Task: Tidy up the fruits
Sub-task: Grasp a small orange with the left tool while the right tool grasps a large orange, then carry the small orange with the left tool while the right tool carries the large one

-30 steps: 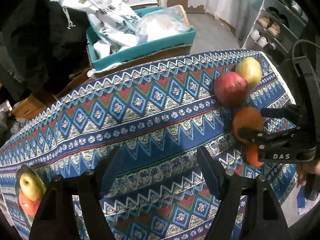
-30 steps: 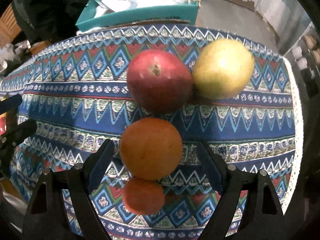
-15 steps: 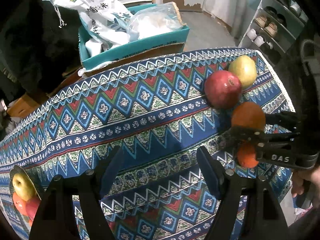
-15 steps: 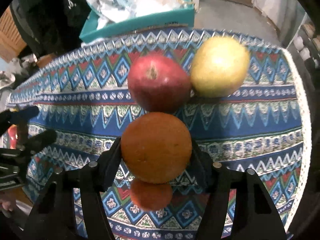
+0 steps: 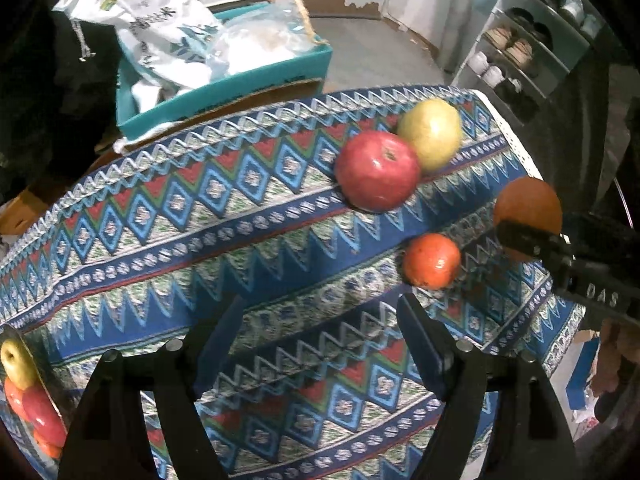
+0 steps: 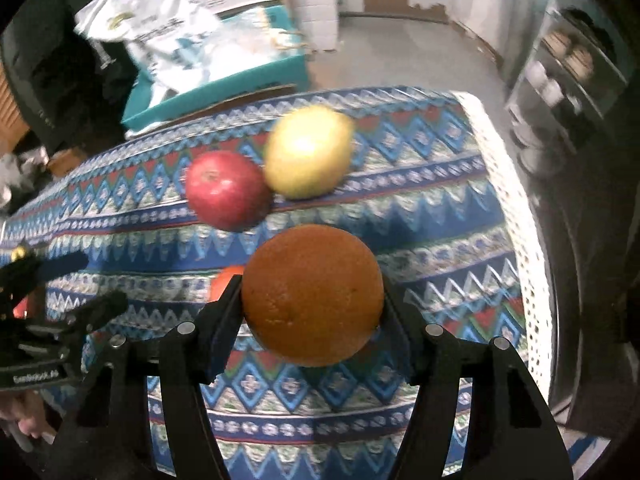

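Observation:
My right gripper point(image 6: 312, 316) is shut on a large orange point(image 6: 312, 294) and holds it above the patterned tablecloth point(image 6: 420, 208); the orange also shows in the left wrist view point(image 5: 527, 210). A red apple point(image 5: 378, 176) and a yellow-green pear point(image 5: 431, 134) lie touching at the far right of the table. A small tangerine point(image 5: 431, 260) lies in front of them, mostly hidden behind the held orange in the right wrist view point(image 6: 226, 280). My left gripper point(image 5: 320, 340) is open and empty over the table's middle. A plate with a yellow apple point(image 5: 16, 360) and red fruit point(image 5: 42, 416) sits at the far left.
A teal box point(image 5: 240, 80) with white bags stands behind the table. A shoe rack point(image 5: 520, 48) stands at the right. The table's right edge has white lace trim point(image 6: 520, 200).
My right gripper closed on the large orange and lifted it off the cloth, uncovering the tangerine in the left wrist view. The left gripper shifted slightly and stayed open.

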Demonstrator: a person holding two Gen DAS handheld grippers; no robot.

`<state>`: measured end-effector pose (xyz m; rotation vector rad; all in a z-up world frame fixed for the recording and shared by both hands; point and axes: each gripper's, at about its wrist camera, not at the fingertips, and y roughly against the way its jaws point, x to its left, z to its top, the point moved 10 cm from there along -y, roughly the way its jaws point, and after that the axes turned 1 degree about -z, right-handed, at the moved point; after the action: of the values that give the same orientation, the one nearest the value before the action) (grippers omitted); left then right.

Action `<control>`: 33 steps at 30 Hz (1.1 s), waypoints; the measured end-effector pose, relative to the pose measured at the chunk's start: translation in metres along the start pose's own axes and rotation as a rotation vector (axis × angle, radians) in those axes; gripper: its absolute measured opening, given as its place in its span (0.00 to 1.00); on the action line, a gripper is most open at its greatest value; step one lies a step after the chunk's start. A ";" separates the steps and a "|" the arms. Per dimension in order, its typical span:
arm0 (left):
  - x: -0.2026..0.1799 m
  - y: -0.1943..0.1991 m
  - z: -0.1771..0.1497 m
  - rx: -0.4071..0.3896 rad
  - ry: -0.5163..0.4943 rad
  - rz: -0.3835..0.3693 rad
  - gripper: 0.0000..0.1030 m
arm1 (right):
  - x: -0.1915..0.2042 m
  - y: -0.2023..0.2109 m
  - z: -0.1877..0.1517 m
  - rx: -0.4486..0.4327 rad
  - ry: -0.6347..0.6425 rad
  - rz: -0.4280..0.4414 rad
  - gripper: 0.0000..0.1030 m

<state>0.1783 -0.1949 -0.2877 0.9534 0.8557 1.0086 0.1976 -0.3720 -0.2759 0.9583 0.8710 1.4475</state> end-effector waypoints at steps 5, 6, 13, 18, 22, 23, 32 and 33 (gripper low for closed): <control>-0.023 -0.008 0.005 0.011 -0.029 -0.002 0.78 | -0.026 -0.009 -0.005 0.012 -0.086 0.001 0.62; -0.028 -0.010 0.007 0.012 -0.032 -0.007 0.78 | -0.032 -0.012 -0.006 0.014 -0.101 -0.006 0.62; -0.060 -0.031 0.011 0.035 -0.049 -0.049 0.78 | -0.057 -0.020 -0.016 0.030 -0.187 0.003 0.62; -0.076 -0.052 0.010 0.061 -0.050 -0.064 0.78 | -0.062 -0.020 -0.016 0.030 -0.199 -0.002 0.62; -0.081 -0.061 0.008 0.070 -0.058 -0.060 0.78 | -0.063 -0.021 -0.015 0.029 -0.203 0.006 0.62; -0.081 -0.063 0.008 0.068 -0.054 -0.065 0.78 | -0.063 -0.021 -0.015 0.030 -0.204 0.009 0.62; -0.093 -0.073 0.004 0.072 -0.065 -0.116 0.48 | -0.061 -0.021 -0.014 0.034 -0.210 0.019 0.62; -0.093 -0.073 0.004 0.069 -0.073 -0.111 0.47 | -0.059 -0.020 -0.013 0.032 -0.206 0.020 0.62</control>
<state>0.1751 -0.3001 -0.3412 0.9841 0.8779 0.8490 0.1957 -0.4291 -0.3044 1.1207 0.7365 1.3280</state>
